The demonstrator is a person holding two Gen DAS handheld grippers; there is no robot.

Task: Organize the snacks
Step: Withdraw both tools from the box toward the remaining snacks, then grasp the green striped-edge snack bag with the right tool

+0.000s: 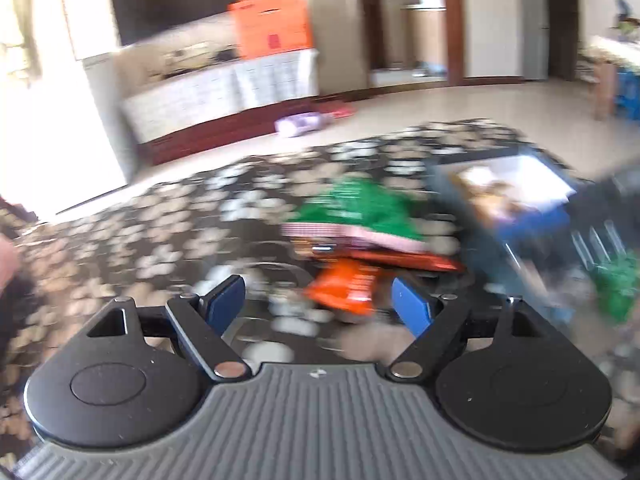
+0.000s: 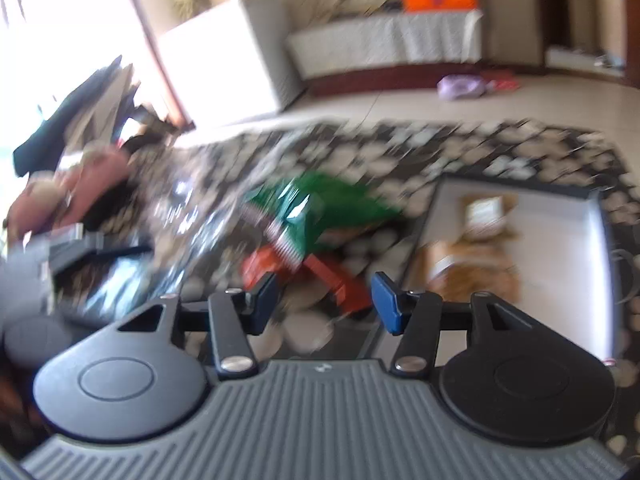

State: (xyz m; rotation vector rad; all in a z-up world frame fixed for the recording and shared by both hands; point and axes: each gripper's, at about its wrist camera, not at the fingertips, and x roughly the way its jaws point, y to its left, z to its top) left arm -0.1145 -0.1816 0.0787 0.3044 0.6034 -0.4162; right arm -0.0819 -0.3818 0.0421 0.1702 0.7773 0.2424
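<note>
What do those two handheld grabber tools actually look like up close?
Both look alike. The left gripper and the right gripper each have two blue finger pads on black hinged links with silver pivot pins, two round black housings, and a grey ribbed body bearing a small logo. No cables show.

flowered table (image 1: 160,216) carries snack packets (image 1: 352,208) and a tray (image 2: 520,236).

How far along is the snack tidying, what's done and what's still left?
Done: a few tan packets already lie in the tray. In hand: nothing; the left gripper and right gripper both hover open above the pile. Left: the green bag and the orange packet under it still sit on the floral tablecloth.
</note>
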